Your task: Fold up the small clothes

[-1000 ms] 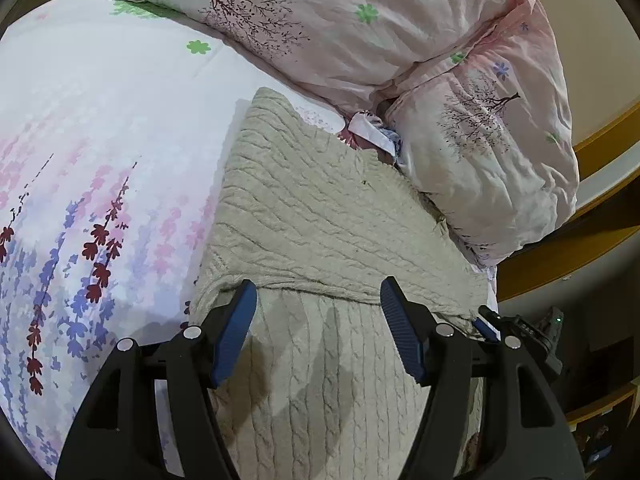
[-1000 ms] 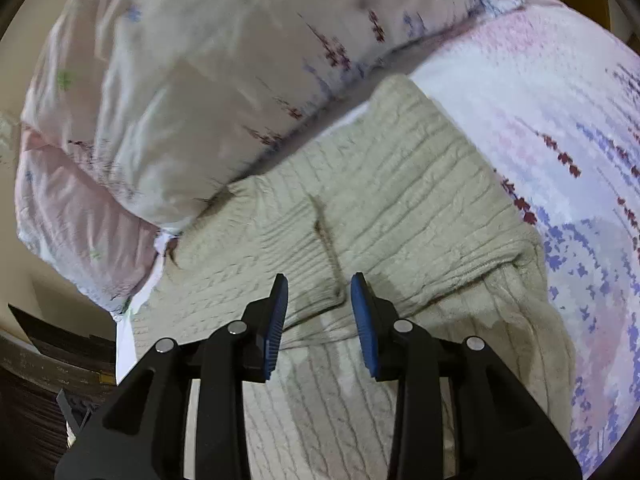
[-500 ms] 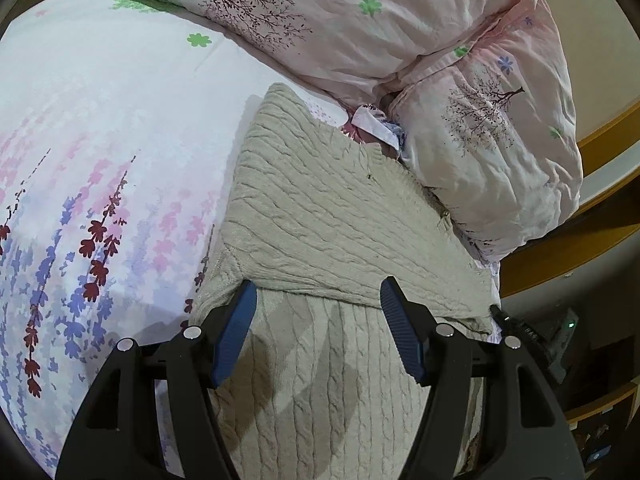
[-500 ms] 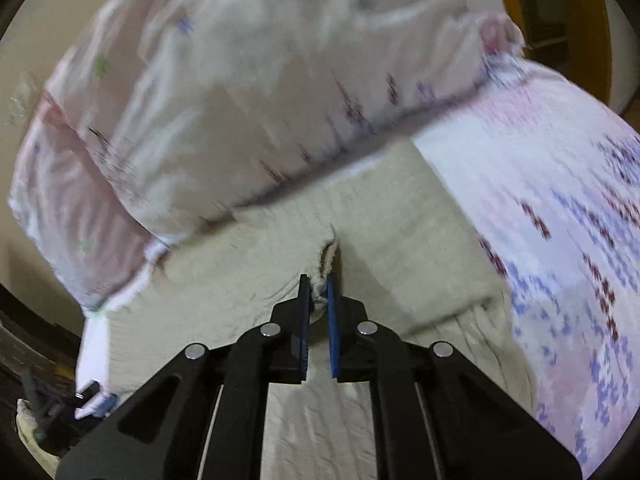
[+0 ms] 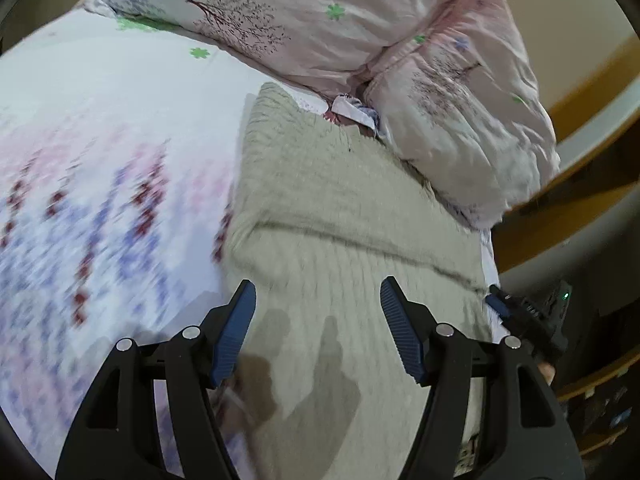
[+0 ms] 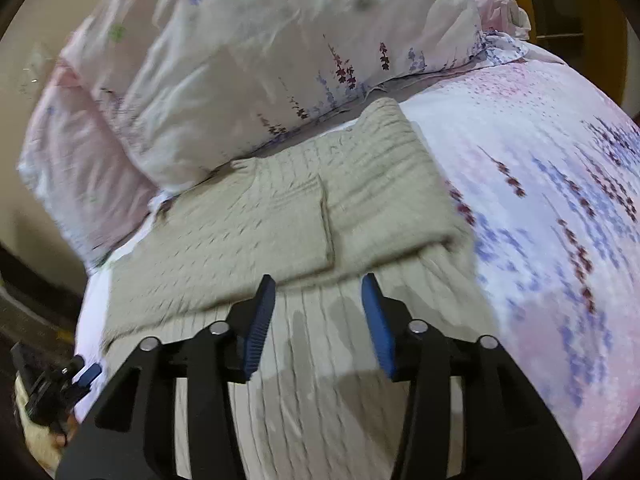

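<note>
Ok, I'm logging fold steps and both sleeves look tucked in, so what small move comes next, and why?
Probably lower both open tongs, left tongs and right tongs, to the near hem of the beige knit sweater and pinch it. The sleeves already lie folded across the chest and neither tongs holds anything, so folding the bottom half up toward the pillows seems due.

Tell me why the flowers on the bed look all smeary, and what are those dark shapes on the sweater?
Left wrist view: the flowers on the bedsheet smear from motion blur, while the pillow looks sharper. Right wrist view: the sweater and pillow blur too. Both views: the dark shapes are shadows under the open tongs; the round lens bends the edges.
</note>
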The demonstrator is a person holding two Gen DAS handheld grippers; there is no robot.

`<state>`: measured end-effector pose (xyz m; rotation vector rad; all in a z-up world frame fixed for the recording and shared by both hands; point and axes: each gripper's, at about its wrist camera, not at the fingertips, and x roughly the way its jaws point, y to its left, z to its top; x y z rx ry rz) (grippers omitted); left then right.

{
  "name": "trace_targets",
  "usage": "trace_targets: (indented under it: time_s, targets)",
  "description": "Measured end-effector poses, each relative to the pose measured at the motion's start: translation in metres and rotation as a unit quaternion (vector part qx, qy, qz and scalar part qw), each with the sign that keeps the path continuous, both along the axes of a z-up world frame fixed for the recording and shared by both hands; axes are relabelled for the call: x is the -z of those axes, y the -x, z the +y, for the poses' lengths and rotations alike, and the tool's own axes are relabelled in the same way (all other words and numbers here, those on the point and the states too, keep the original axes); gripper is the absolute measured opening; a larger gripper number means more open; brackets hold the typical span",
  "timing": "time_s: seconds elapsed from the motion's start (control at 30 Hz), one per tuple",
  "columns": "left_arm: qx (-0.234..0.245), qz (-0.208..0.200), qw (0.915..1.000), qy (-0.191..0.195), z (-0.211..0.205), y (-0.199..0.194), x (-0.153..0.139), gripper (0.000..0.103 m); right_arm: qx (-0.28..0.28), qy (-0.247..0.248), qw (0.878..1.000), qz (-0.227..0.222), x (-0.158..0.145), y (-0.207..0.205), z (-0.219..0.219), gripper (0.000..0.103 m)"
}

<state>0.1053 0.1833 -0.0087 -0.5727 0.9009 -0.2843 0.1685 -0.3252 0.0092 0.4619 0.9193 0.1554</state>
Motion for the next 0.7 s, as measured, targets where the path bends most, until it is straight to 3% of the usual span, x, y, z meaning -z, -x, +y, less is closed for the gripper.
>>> trace_targets:
  time_s: [0.2,0.37,0.57,0.7]
  targets:
    - [0.004,0.014,0.9997,-0.02,0.012,0.054,0.007,0.066,-0.016,-0.009,1.0,0.016,-0.001,0.055,-0.044,0.05]
    - [-0.001,0.023,0.9997,0.008,0.01,0.089,0.018,0.066,-0.022,-0.039,0.998,0.042,0.015,0.092,-0.065,0.049]
    - [0.016,0.017,0.9982,0.056,-0.004,0.121,0.022,0.064,-0.057,-0.095,0.992,0.064,0.036,0.119,-0.061,0.029]
    - [0.038,0.026,0.9954,0.084,-0.018,0.134,0.028,0.056,-0.072,-0.148,0.984,0.072,0.049,0.134,-0.061,0.02]
